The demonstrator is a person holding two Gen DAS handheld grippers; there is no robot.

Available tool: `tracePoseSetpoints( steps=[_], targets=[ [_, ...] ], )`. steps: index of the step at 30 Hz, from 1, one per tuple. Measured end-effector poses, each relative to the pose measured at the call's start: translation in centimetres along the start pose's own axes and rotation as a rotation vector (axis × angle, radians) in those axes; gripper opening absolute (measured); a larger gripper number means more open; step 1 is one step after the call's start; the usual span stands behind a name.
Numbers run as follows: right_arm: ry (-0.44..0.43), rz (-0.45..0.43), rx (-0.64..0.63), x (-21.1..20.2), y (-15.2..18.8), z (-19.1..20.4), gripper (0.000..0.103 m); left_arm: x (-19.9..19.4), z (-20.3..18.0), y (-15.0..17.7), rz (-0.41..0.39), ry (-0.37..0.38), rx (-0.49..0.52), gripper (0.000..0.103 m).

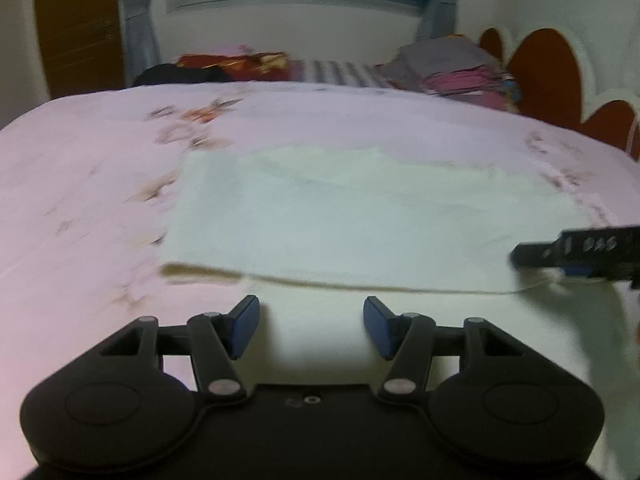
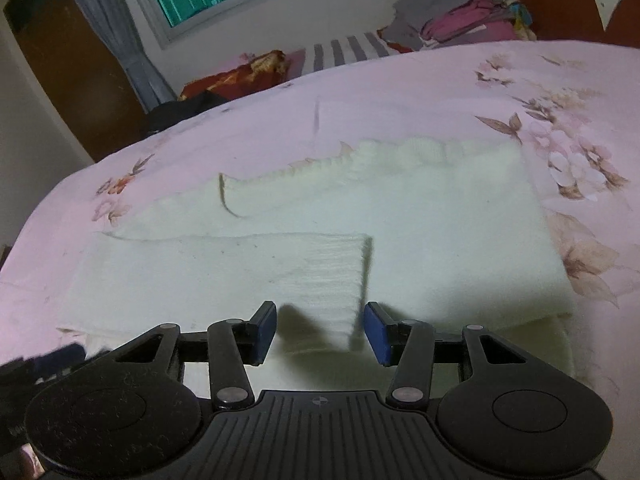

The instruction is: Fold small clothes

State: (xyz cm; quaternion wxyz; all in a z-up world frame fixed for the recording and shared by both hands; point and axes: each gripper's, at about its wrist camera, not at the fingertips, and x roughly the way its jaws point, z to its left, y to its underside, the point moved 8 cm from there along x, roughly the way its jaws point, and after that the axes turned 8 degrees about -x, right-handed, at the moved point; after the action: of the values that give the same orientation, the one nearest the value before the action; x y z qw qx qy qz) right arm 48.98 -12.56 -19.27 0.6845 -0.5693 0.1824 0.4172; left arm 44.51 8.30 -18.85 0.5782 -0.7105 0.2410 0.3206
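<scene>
My left gripper [image 1: 311,326] and right gripper [image 2: 320,332] both stand spread, pinching nothing. The cream sweater [image 2: 420,232] lies folded on the pink floral bedspread [image 2: 400,80], its sleeve [image 2: 240,264] across the near side.

Left wrist view blurs the cream garment [image 1: 360,216] (its edges smeared).

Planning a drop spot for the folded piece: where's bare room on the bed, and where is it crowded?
Free: pink floral sheet between the cream knit garment and the far clothes pile, and the strip of sheet left of the garment. Crowded: far edge, with that pile and a red-and-black heap; the near edge holds both hand-held grippers.
</scene>
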Motion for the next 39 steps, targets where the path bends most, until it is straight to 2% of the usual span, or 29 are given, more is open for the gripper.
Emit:
tracePoseSetpoints(
  steps=[2, 4, 9, 13, 15, 18, 22, 23, 30, 33, 35, 36, 39],
  targets=[
    [0.001, -0.003, -0.03, 0.4, -0.1, 0.7, 0.049, 0.4, 0.8, 0.2, 0.005, -0.027, -0.014, 0.055],
    [0.002, 0.011, -0.059, 0.8, -0.2, 1.3, 0.015, 0.8, 1.3, 0.2, 0.003, -0.057, -0.02, 0.055],
    [0.004, 0.003, -0.145, 0.6, -0.7, 2.1, 0.01, 1.7, 2.4, -0.2, -0.011, -0.093, -0.032, 0.057],
    [0.029, -0.086, -0.152, -1.9, -3.1, 0.8, 0.01, 2.5, 3.0, -0.9, -0.036, -0.118, -0.051, 0.057],
    [0.049, -0.102, -0.149, -3.0, -4.0, -0.7, 0.01, 2.7, 3.3, -1.2, -0.052, -0.127, -0.056, 0.056],
    [0.089, -0.089, -0.147, -3.4, -4.5, -3.2, 0.01, 2.7, 3.5, -1.6, -0.075, -0.118, -0.064, 0.045],
    [0.111, -0.028, -0.123, -2.6, -3.4, -6.3, 0.01, 2.4, 2.6, -1.5, -0.098, -0.078, -0.035, 0.013],
    [0.111, -0.015, -0.111, -2.5, -2.9, -7.0, 0.01, 2.2, 2.3, -1.5, -0.112, -0.085, -0.023, 0.011],
    [0.137, 0.035, -0.064, -1.4, -0.8, -9.3, 0.01, 2.4, 2.9, -1.4, -0.106, -0.065, -0.057, 0.01],
    [0.151, 0.014, -0.053, -1.7, -0.9, -9.3, 0.01, 2.3, 3.6, -1.7, -0.095, -0.051, -0.108, 0.01],
    [0.17, 0.0, -0.031, -2.2, -1.0, -9.7, 0.024, 2.2, 4.1, -1.7, -0.081, -0.042, -0.14, 0.01],
    [0.207, -0.014, -0.029, -2.6, -1.0, -10.1, 0.035, 2.1, 4.1, -1.8, -0.078, -0.041, -0.143, 0.01],
    [0.236, -0.062, -0.016, -3.8, -1.5, -10.8, 0.036, 1.0, 4.1, -1.9, -0.081, -0.034, -0.147, 0.01]
  ],
)
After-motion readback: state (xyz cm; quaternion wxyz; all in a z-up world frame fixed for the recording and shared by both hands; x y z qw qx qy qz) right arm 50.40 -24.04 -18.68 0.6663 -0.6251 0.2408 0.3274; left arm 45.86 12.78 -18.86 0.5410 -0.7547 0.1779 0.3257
